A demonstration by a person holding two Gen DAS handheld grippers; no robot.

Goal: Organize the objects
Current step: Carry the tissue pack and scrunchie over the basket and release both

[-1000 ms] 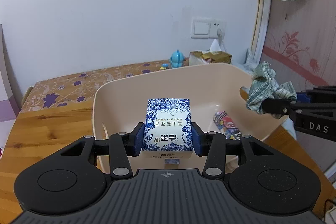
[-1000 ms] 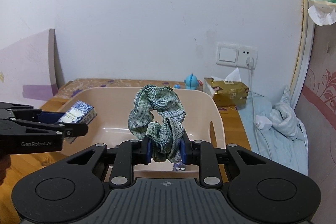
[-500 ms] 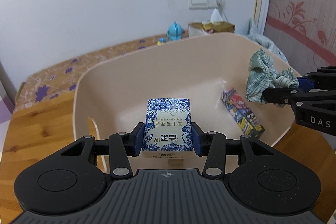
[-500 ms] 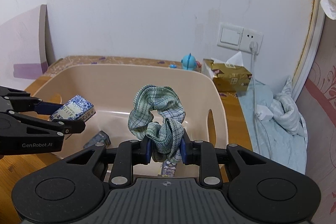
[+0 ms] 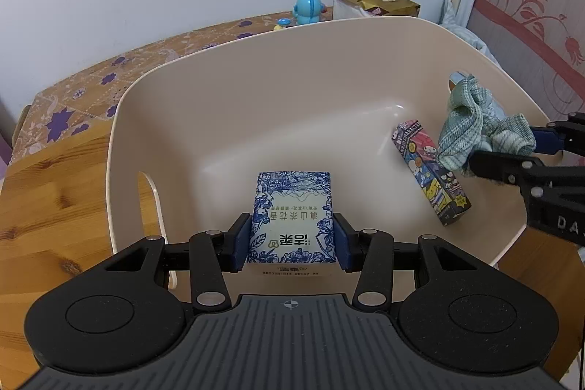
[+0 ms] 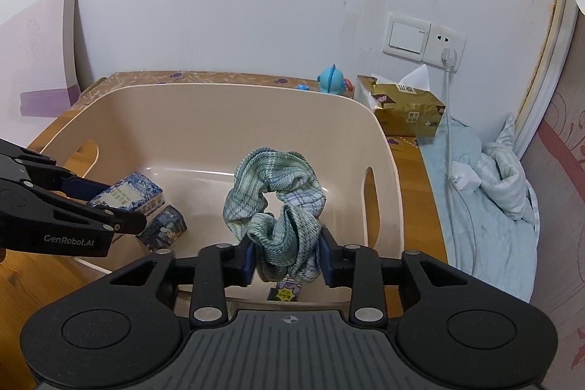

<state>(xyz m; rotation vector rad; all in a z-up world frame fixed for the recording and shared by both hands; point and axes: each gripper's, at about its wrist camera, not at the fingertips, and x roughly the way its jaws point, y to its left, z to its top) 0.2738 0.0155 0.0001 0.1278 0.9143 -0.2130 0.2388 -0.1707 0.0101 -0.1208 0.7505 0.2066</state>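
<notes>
A beige plastic basket (image 5: 237,68) stands on the wooden table; it also shows in the right wrist view (image 6: 204,119). My left gripper (image 5: 291,240) is shut on a blue-and-white floral box (image 5: 292,211) and holds it inside the basket near the front wall; the box shows in the right wrist view (image 6: 128,194). My right gripper (image 6: 287,258) is shut on a green plaid scrunchie (image 6: 278,200), held over the basket's right side; the scrunchie shows in the left wrist view (image 5: 475,127). A colourful cartoon box (image 5: 431,170) lies on the basket floor.
A gold tissue box (image 6: 402,112), a small blue toy (image 6: 331,79) and a patterned cloth (image 5: 91,90) lie behind the basket. A wall socket with a plugged cable (image 6: 449,53) and crumpled light-blue bedding (image 6: 493,192) are at the right. A dark small box (image 6: 164,225) sits in the basket.
Both grippers have moved forward and down into the basket with their objects still held. The cartoon box on the basket floor has come into fuller view.
</notes>
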